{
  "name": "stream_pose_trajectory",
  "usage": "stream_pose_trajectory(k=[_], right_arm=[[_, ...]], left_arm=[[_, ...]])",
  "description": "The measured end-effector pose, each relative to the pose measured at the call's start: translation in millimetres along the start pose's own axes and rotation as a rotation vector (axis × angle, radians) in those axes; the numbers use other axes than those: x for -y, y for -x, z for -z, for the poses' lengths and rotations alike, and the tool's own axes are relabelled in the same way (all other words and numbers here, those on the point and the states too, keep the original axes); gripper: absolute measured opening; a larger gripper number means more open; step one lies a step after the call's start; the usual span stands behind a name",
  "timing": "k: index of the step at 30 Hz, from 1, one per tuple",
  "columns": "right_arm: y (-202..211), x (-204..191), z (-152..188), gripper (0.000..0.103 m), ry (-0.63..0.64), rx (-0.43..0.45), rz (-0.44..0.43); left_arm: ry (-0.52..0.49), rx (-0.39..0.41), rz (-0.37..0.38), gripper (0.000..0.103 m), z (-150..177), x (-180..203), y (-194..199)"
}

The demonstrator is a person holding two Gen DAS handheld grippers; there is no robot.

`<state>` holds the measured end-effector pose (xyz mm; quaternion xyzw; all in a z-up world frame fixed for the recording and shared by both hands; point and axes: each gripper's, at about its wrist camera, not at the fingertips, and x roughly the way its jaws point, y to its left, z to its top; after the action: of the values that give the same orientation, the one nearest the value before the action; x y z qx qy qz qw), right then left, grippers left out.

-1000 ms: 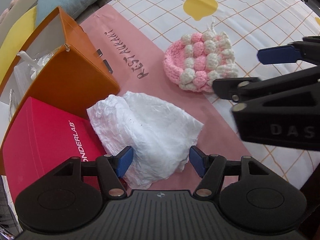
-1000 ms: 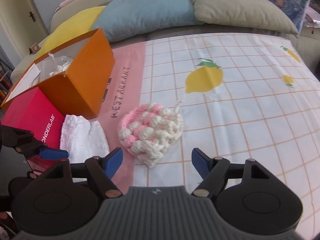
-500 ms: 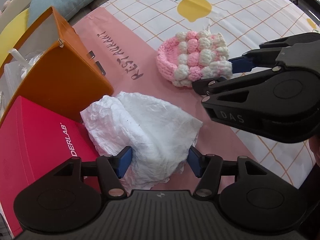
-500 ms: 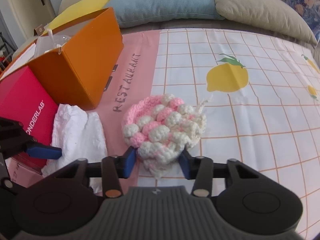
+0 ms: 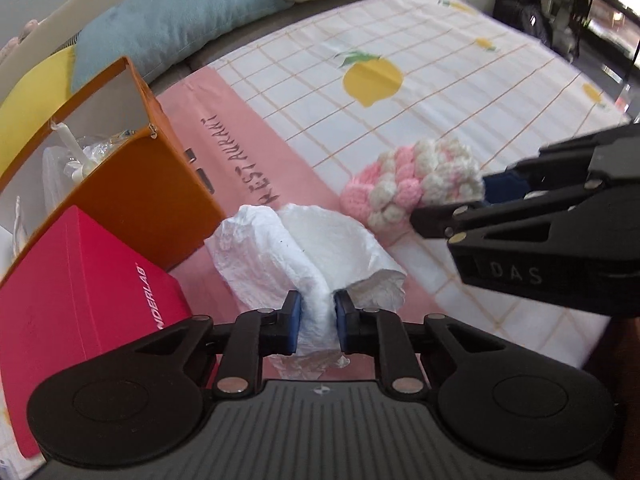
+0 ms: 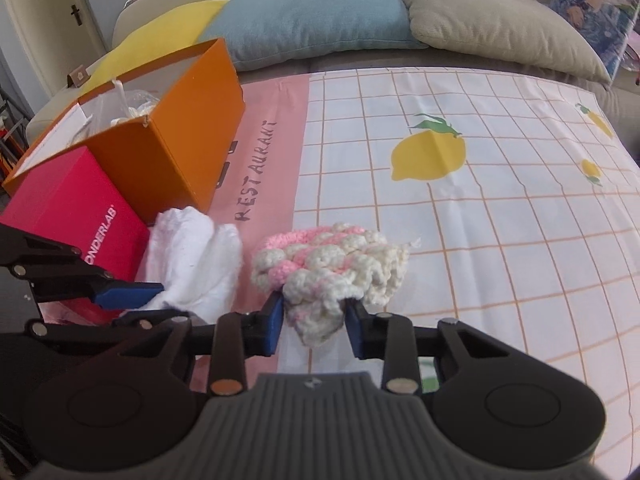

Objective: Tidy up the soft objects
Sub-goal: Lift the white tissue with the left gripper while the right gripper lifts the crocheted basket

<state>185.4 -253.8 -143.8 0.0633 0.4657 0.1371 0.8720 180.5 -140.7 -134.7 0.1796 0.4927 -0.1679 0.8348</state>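
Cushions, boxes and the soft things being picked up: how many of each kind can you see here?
Cushions: 3 (yellow cushion, blue cushion, beige cushion)
Boxes: 2 (orange box, red box)
Soft items: 2 (white cloth in the left gripper; pink and white crochet piece in the right gripper)
Total: 7

Crumpled white cloth [image 5: 308,248] beside pink-and-cream crochet piece [image 6: 328,264], both pinched, on tablecloth.
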Motion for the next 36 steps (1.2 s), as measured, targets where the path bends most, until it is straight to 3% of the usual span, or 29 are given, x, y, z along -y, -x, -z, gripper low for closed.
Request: stream_pose_trajectory(k=[7, 14, 17, 19, 22, 23, 28, 32, 36], right_arm=[[36, 2, 26, 0.032, -0.045, -0.035, 0.015], [47, 6, 56, 0.032, -0.082, -0.126, 0.019], [47, 3, 57, 0.034, -0.072, -0.149, 0.02], [44, -2, 59, 0.037, -0.051, -0.174, 0.027], [48, -5, 61, 0.044, -0.027, -0.178, 0.056], [51, -5, 60, 0.044, -0.022, -0.168, 0.062], [67, -7, 61, 0.073, 0.052, -0.118, 0.148], [61, -6, 59, 0.074, 0.071, -0.124, 0.103], [54, -20, 52, 0.074, 0.169, -0.082, 0.113]], left_arm=[[0.046, 0.055, 0.127, 0.018, 28, 10, 32], [0.117, 0.006, 0.206, 0.021, 66, 8, 36], [0.204, -0.018, 0.236, 0.033, 74, -1, 33], [0.253, -0.024, 0.253, 0.055, 76, -8, 33], [0.309, 0.001, 0.246, 0.075, 76, -15, 37], [0.323, 0.007, 0.235, 0.078, 76, -16, 38], [0.403, -0.003, 0.196, 0.085, 75, -24, 31], [0.466, -0.041, 0.21, 0.085, 76, -27, 19], [0.498, -0.078, 0.176, 0.085, 75, -28, 6]])
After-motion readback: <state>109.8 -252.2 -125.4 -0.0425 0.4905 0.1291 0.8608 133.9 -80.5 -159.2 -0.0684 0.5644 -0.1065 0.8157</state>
